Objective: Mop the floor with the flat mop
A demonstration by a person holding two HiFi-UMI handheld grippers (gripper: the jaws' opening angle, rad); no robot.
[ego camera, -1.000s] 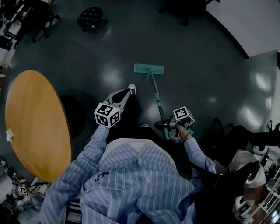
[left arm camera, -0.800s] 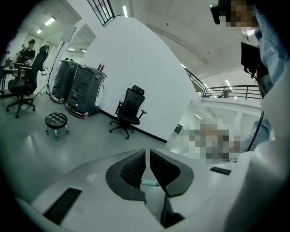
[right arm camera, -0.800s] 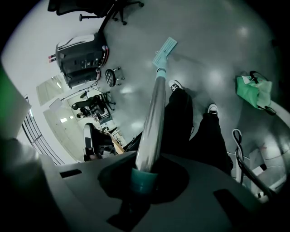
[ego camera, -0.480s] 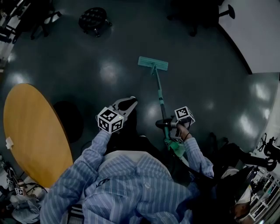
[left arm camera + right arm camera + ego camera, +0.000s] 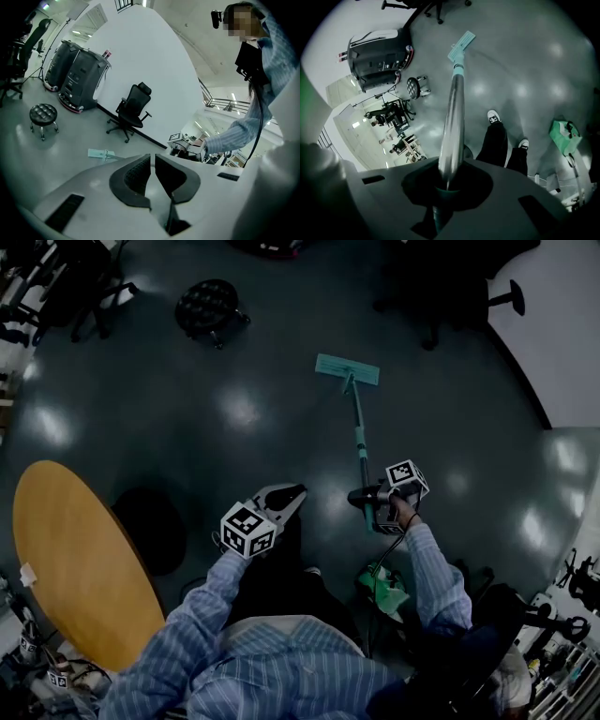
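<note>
A flat mop lies ahead of me on the dark floor, its teal head (image 5: 348, 369) flat down and its pole (image 5: 359, 441) slanting back to my right hand. My right gripper (image 5: 360, 497) is shut on the pole. In the right gripper view the metal pole (image 5: 453, 112) runs up from between the jaws to the mop head (image 5: 461, 46). My left gripper (image 5: 294, 493) is held out over the floor to the left of the pole, shut and holding nothing. The left gripper view shows its fingers (image 5: 137, 174) nearly touching, with the mop head (image 5: 101, 154) beyond.
A round wooden table (image 5: 79, 563) stands at my left. A black stool (image 5: 208, 304) and office chairs (image 5: 441, 287) stand farther out. A white wall (image 5: 553, 315) curves at the right. A green bag (image 5: 386, 585) lies by my feet.
The mop head has slid farther away and to the right across the floor. My right gripper went with the pole. The view has shifted forward, and the left gripper moved right.
</note>
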